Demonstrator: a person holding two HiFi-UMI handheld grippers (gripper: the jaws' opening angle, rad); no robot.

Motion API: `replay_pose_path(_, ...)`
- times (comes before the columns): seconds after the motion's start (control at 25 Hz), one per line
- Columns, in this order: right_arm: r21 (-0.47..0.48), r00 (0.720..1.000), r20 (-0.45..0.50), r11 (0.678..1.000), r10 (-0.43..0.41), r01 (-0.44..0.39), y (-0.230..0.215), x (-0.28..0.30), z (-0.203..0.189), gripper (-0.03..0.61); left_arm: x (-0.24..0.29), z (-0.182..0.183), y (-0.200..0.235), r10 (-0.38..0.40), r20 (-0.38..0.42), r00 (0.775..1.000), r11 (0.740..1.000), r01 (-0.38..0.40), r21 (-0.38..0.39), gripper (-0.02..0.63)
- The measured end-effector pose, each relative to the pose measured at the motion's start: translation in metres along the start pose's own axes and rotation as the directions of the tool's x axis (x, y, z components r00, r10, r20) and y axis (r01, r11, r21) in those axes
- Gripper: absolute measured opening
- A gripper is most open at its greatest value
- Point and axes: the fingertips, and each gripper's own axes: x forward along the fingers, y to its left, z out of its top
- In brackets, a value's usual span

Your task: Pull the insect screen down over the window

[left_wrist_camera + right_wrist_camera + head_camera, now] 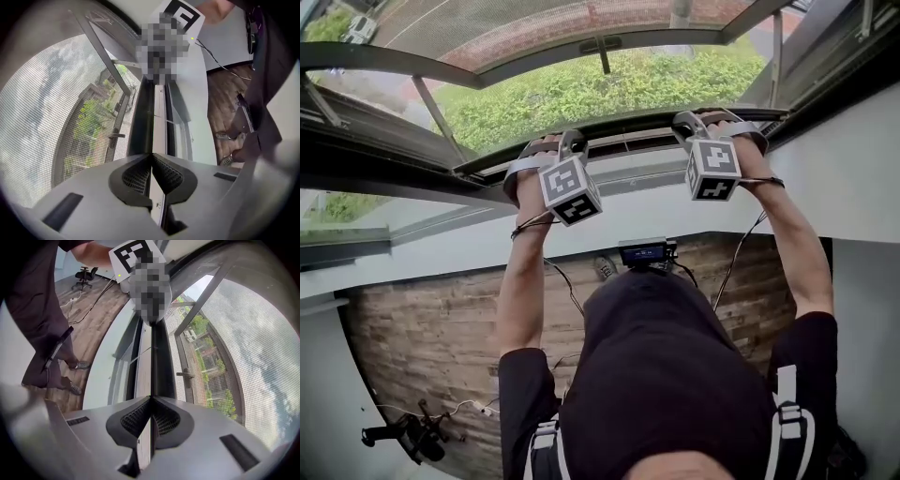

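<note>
The insect screen's grey mesh (534,28) spans the window above its dark bottom bar (628,132), which hangs just over the white sill. Both grippers hold that bar from the room side. My left gripper (571,143) is at the bar's left part, my right gripper (687,123) at its right part. In the left gripper view the jaws (151,156) are shut, with a thin lip of the bar (143,117) pinched between them and mesh (47,117) to the left. In the right gripper view the jaws (151,398) pinch the same bar (161,357), with mesh (243,348) to the right.
Behind the mesh the glass sash is swung outward, with its handle (185,374) showing. A white wall (609,220) runs below the sill, above the wooden floor (431,337). An office chair (408,433) and cables lie at lower left.
</note>
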Motion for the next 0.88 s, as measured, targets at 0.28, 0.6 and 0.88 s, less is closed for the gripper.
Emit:
replay_pose_path(0.28, 0.007, 1.0, -0.019, 1.0, 0.017, -0.017, 0.016, 0.018, -0.002, 0.02, 0.019, -0.008, -0.015, -0.006, -0.016, 1.0, 1.0, 0.006, -0.012, 0.023)
replay_pose_path(0.6, 0.019, 0.998, -0.022, 0.998, 0.066, -0.066, 0.05, 0.057, -0.009, 0.02, 0.051, -0.02, -0.047, -0.081, -0.039, 0.996, 0.996, 0.079, -0.043, 0.025)
replay_pose_path(0.88, 0.028, 0.996, -0.035, 0.996, 0.084, -0.083, 0.065, 0.072, -0.006, 0.02, 0.067, -0.03, -0.064, -0.096, -0.062, 0.993, 0.994, 0.093, -0.055, 0.025)
